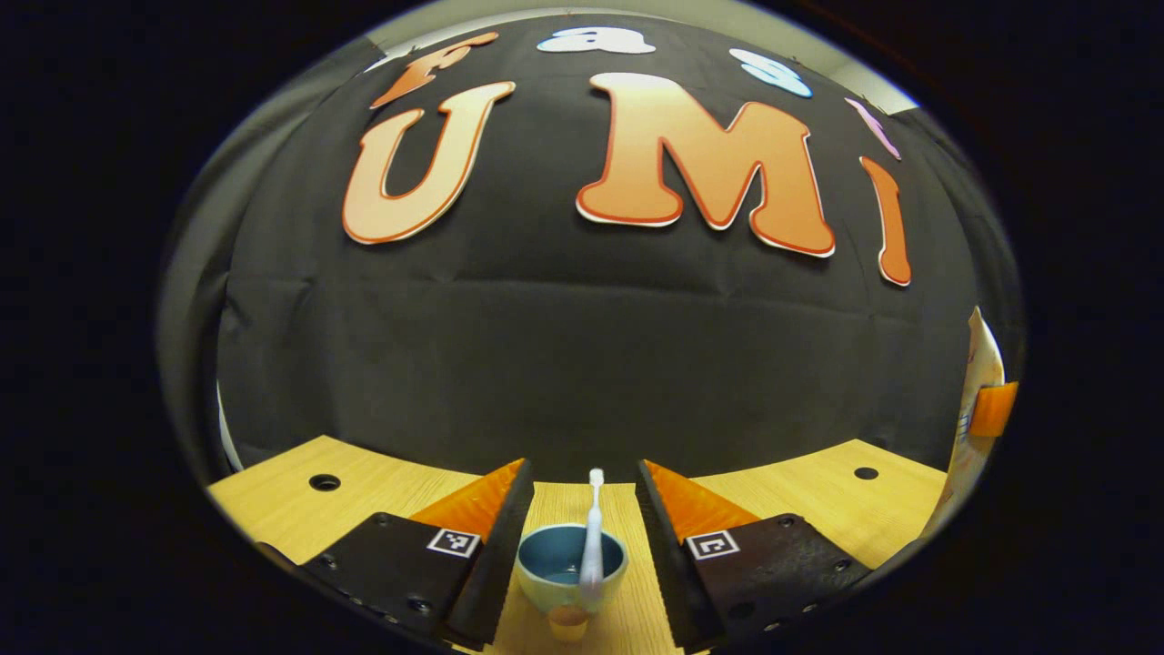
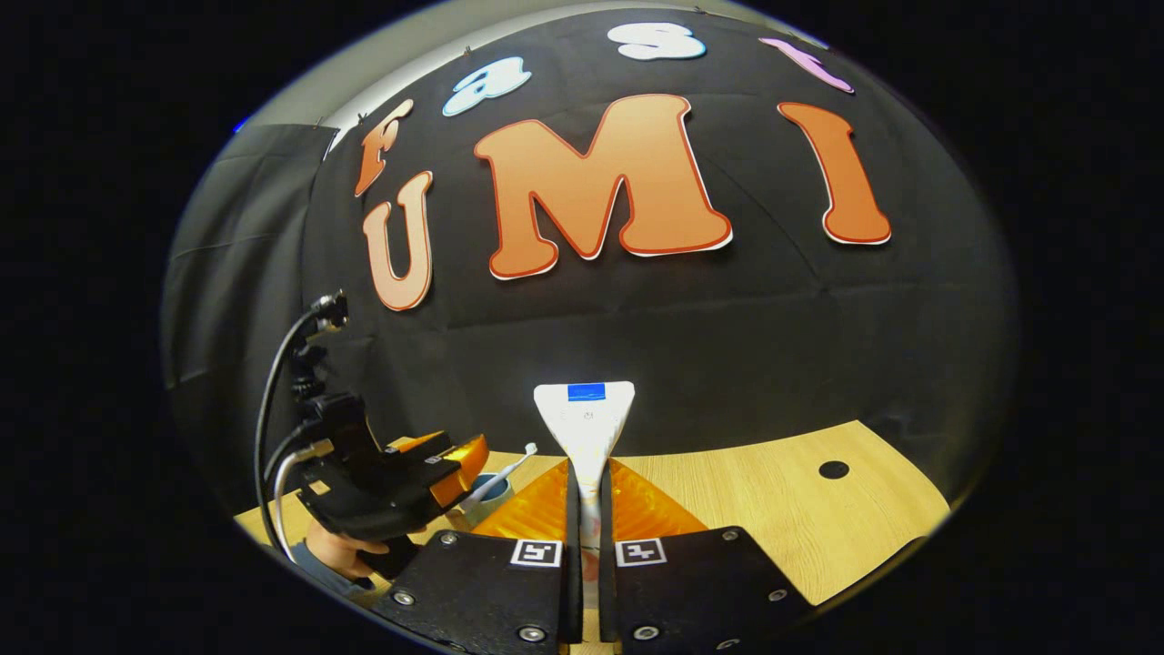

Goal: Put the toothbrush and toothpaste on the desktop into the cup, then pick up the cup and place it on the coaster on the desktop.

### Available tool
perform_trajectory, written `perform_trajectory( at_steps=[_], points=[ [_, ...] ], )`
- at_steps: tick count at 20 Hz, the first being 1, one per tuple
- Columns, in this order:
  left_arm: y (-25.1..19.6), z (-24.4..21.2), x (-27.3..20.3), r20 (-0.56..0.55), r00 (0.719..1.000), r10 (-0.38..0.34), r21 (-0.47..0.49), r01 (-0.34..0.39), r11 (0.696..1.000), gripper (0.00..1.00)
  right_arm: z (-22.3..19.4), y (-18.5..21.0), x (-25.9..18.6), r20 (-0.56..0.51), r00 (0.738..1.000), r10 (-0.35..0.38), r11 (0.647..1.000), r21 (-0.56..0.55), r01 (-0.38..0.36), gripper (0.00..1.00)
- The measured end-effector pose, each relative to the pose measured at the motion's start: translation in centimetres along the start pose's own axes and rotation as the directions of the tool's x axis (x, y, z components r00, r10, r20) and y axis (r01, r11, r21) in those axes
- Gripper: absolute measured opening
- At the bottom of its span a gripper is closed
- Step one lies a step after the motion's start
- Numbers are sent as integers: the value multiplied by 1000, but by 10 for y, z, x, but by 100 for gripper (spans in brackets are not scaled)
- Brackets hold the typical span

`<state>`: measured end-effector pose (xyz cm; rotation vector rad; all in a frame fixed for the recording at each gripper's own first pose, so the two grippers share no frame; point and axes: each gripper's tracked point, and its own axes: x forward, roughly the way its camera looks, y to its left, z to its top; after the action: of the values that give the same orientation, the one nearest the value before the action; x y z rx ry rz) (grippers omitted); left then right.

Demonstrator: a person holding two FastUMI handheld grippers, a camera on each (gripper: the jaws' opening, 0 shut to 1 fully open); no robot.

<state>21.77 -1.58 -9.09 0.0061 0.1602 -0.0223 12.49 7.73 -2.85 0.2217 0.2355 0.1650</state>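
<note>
A pale cup (image 1: 571, 566) with a blue inside stands on the wooden desktop (image 1: 800, 491), and a white toothbrush (image 1: 593, 523) leans upright in it. My left gripper (image 1: 582, 468) is open, one finger on each side of the cup, close to its walls. In the right gripper view, my right gripper (image 2: 588, 478) is shut on a white toothpaste tube (image 2: 585, 423), held upright with its flat end up, above the desktop (image 2: 782, 509). The left gripper (image 2: 450, 473), the cup (image 2: 496, 491) and the toothbrush (image 2: 511, 466) sit to its left. The tube (image 1: 980, 355) also shows at the far right of the left gripper view.
A small orange round piece (image 1: 567, 624) sits just in front of the cup; I cannot tell what it is. The desktop has round holes (image 1: 324, 481) (image 1: 866, 473) (image 2: 833, 469). A hand (image 2: 341, 550) holds the left gripper. The black cloth wall stands behind the desk.
</note>
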Motion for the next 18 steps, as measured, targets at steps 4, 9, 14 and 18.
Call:
perform_trajectory(
  at_steps=[4,9,14,18],
  points=[
    [-13,22,5,-28,998,-58,27,59,998,67,2,-12,-8,-6,1000,-9,1000,-3,9,7],
    [-24,18,14,-144,984,-105,48,113,992,67,9,-29,-22,-8,1000,-25,1000,-17,24,7],
    [-24,-3,18,-327,936,-135,-3,142,990,67,17,-41,-38,-19,999,-37,998,-52,36,7],
    [-18,-33,15,-516,844,-148,-76,128,989,67,20,-43,-49,-27,999,-29,997,-70,27,7]
  ],
)
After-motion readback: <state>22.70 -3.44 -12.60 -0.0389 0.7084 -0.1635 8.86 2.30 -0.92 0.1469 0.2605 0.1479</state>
